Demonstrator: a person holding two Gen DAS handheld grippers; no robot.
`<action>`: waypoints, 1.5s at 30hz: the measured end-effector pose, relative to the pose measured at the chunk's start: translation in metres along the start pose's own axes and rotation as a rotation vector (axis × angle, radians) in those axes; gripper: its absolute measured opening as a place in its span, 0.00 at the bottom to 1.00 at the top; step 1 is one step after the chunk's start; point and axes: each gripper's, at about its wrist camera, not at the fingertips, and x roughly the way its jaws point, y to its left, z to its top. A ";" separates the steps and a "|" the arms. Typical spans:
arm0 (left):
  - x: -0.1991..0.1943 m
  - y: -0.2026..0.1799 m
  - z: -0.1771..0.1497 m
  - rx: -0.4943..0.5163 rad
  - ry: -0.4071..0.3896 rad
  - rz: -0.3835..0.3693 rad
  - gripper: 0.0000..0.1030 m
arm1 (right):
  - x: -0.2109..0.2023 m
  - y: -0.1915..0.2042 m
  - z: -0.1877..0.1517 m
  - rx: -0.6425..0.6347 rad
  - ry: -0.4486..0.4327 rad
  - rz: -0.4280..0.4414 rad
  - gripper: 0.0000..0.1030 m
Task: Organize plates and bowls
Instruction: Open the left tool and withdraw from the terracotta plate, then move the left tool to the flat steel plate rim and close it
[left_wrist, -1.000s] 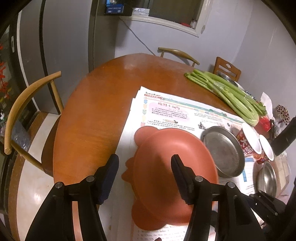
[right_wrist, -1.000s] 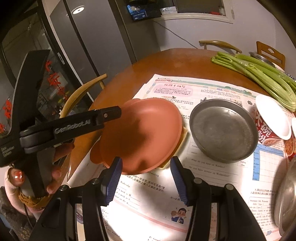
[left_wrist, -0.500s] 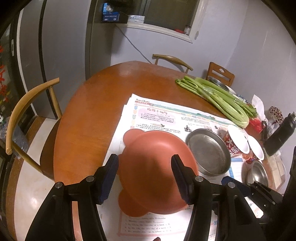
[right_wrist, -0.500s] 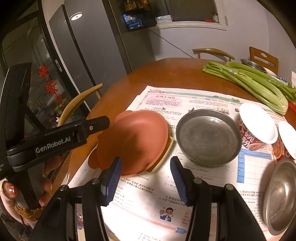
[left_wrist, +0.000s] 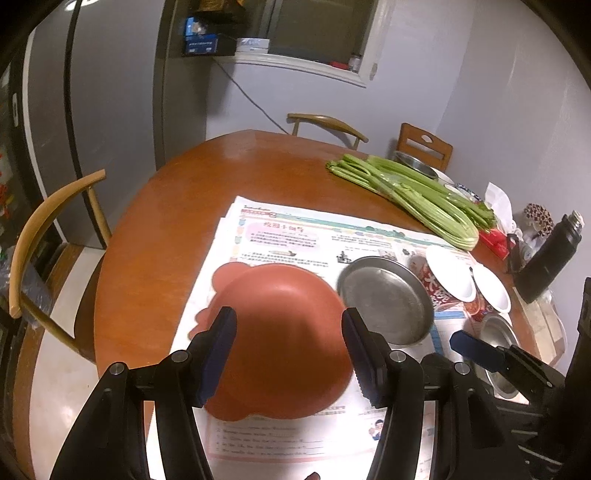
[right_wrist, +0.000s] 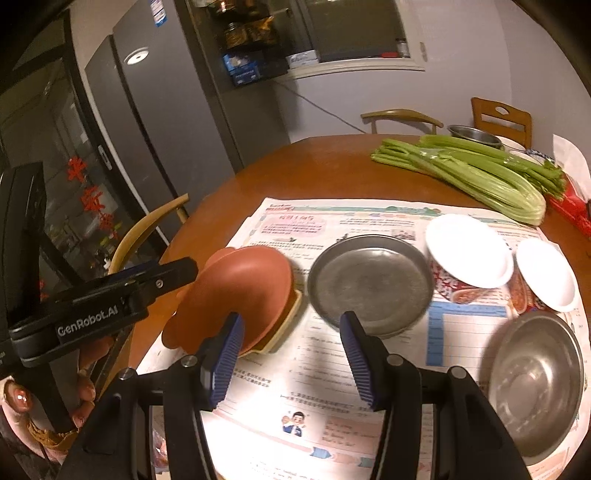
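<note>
An upside-down terracotta bowl (left_wrist: 280, 332) with small ear-like tabs is seen on the spread newspaper (left_wrist: 295, 236), which covers the near part of the round wooden table (left_wrist: 166, 221). In the right wrist view the bowl (right_wrist: 236, 299) is resting on a cream-coloured dish (right_wrist: 286, 325), of which only an edge is shown under its rim.

The left gripper (left_wrist: 289, 354) is held above the bowl with its jaws partly open — nothing is pressed between the blue pads, and the bowl is seen through the gap, lower down on the table. The right gripper (right_wrist: 291, 354) is also partly open and empty; the bowl lies past its left finger and a flat steel plate (right_wrist: 369, 284) lies ahead between the fingers, both apart from the pads.

Just beside the bowl, to its right, the steel plate (left_wrist: 386, 299) is placed. Further right two patterned bowls with white insides (right_wrist: 469, 254) (right_wrist: 546, 275) are tilted on their sides, and a deeper steel bowl (right_wrist: 539, 380) stands near the table edge. A bunch of celery (left_wrist: 406, 192) lies at the far side, and a dark flask (left_wrist: 550, 262) stands at the right.

In the right wrist view a hand (right_wrist: 85, 373) is seen at the lower left, gripping the handle of the left gripper.
</note>
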 end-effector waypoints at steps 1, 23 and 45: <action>0.000 -0.004 0.000 0.007 0.000 -0.001 0.59 | -0.002 -0.003 0.000 0.008 -0.003 0.000 0.53; 0.023 -0.078 0.024 0.144 0.046 -0.038 0.59 | -0.017 -0.083 -0.003 0.201 -0.023 -0.041 0.53; 0.137 -0.087 0.047 0.181 0.223 -0.026 0.59 | 0.039 -0.099 -0.002 0.244 0.074 -0.029 0.53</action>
